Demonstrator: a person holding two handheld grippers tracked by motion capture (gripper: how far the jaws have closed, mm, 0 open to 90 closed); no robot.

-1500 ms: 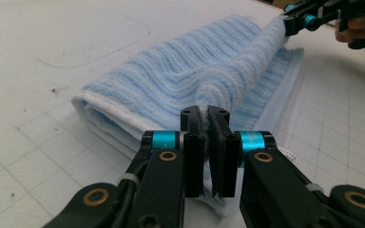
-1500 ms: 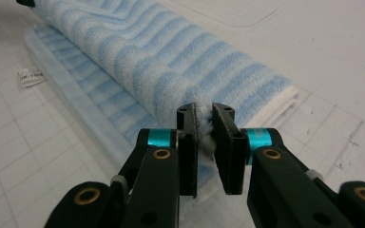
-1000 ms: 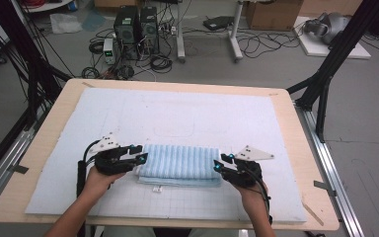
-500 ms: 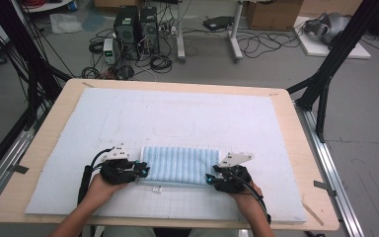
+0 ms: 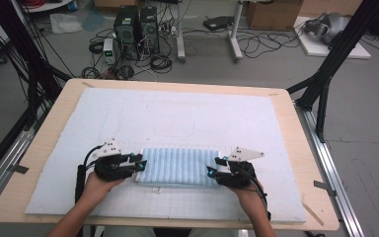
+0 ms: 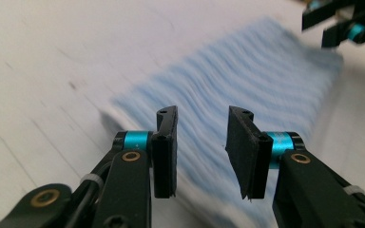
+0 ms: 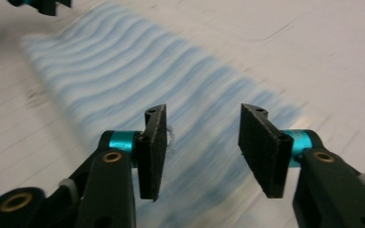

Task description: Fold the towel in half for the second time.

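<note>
The left gripper (image 5: 139,163) sits at the left end of the towel (image 5: 177,167), the right gripper (image 5: 214,167) at its right end. Both have just been opening, jaws apart and clamping nothing, forearms reaching in from the near edge.

Each hand carries a black gripper: the left gripper (image 5: 139,163) and the right gripper (image 5: 216,167) have flat black pads on turquoise collars, brass-coloured rivets in the linkage and white zip ties. A pale grey three-cornered plate tops each, and a black cable trails toward six o'clock.
</note>
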